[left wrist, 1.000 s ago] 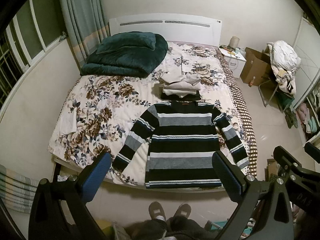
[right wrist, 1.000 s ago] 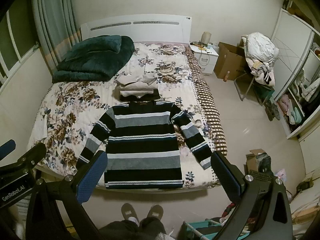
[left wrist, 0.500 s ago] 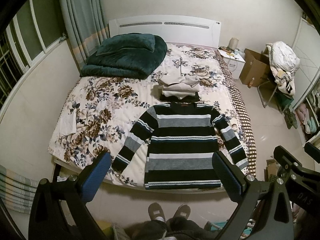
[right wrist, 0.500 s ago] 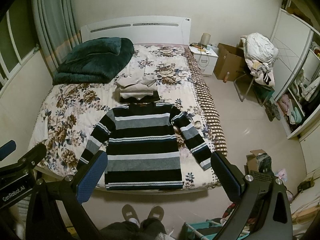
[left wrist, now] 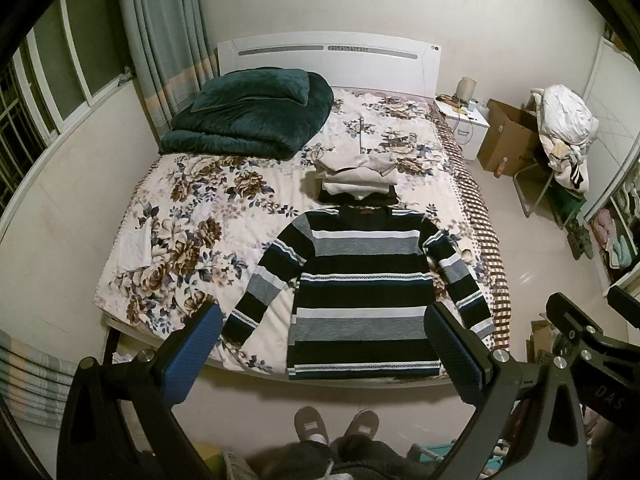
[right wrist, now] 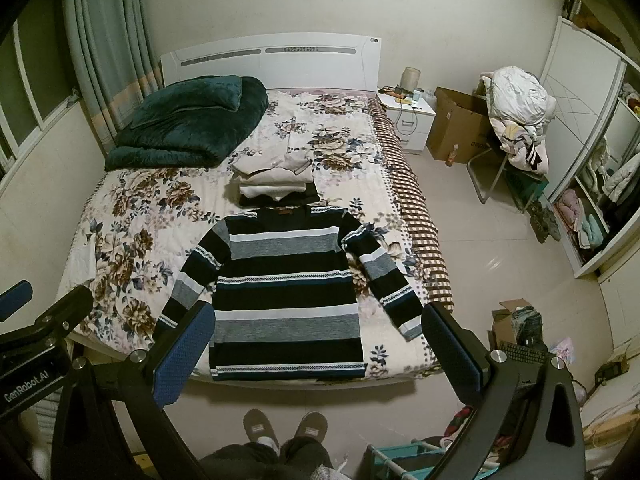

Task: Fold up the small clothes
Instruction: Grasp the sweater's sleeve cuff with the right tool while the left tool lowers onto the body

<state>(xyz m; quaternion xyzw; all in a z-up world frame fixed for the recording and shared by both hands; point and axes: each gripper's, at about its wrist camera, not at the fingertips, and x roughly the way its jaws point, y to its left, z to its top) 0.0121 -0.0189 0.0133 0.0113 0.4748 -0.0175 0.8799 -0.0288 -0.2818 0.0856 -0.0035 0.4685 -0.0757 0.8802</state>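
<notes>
In the left wrist view, the left tool (left wrist: 324,344) is held above the foot of the bed (left wrist: 192,240), its two blue-padded fingers (left wrist: 192,354) spread wide apart with nothing between them. A striped sweater (left wrist: 360,292) is laid flat on the floral bedspread at the near edge of the bed, collar pointing toward the headboard (left wrist: 328,60) and both sleeves angled outward. Just beyond the collar, a stack of folded clothes (left wrist: 356,184) is seen, light pieces on a dark one. A dark green quilt (left wrist: 252,116) is piled at the far left corner of the bed. A white cloth (left wrist: 136,244) lies on the bedspread near the left edge, and folded striped fabric (left wrist: 28,376) shows at the lower left; neither is seen so clearly in the other view. Part of the right tool's black frame (left wrist: 580,344) enters at the lower right. Two slippered feet (left wrist: 336,428) stand below the bed edge.

In the right wrist view, the right tool (right wrist: 316,344) is likewise held with its blue pads (right wrist: 184,354) far apart and empty. The sweater (right wrist: 288,292) appears left of centre. More of the room's right side is shown here: a nightstand (right wrist: 408,120), a cardboard box (right wrist: 456,128), a chair heaped with laundry (right wrist: 520,108), a white wardrobe (right wrist: 592,184) with open shelves, and a small open box (right wrist: 516,320) on the floor. The left tool's frame, marked "GenRobot.AI", is seen at the lower left.
</notes>
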